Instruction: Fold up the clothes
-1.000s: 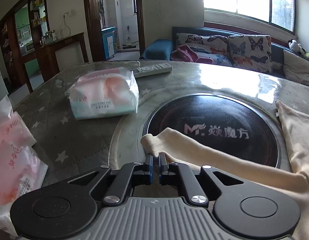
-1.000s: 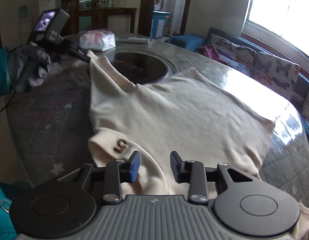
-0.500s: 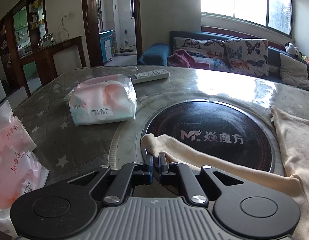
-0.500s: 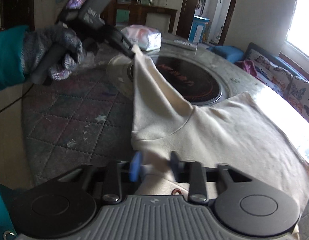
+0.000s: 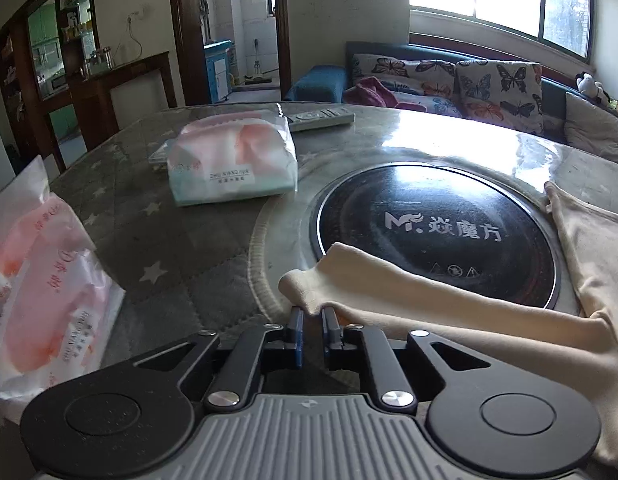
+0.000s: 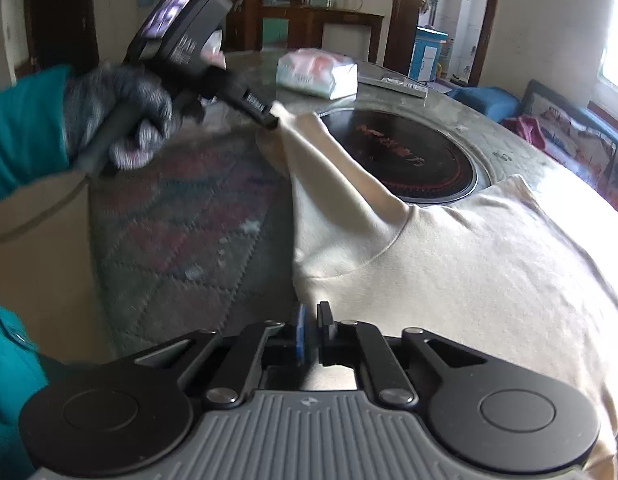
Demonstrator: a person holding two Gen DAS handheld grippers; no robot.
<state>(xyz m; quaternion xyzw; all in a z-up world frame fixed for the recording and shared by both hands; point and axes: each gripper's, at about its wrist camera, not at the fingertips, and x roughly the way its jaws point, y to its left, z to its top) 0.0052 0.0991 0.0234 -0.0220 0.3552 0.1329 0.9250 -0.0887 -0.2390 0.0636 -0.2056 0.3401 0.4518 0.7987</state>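
A cream long-sleeved shirt (image 6: 469, 272) lies spread on the round table. Its sleeve (image 5: 409, 292) stretches across the black hob disc (image 5: 437, 228). My left gripper (image 5: 312, 316) is shut on the sleeve's cuff and holds it just above the table; it also shows in the right wrist view (image 6: 271, 118), held by a gloved hand. My right gripper (image 6: 312, 316) is shut on the shirt's edge near the shoulder, at the table's near side.
A tissue pack (image 5: 229, 160) and a remote control (image 5: 321, 118) lie at the table's far side. Pink plastic packs (image 5: 41, 288) lie at the left edge. A sofa with butterfly cushions (image 5: 469, 76) stands beyond the table.
My right gripper has closed on the shirt's edge and moved left toward the shoulder. My left gripper has kept its hold on the cuff with the sleeve stretched out.
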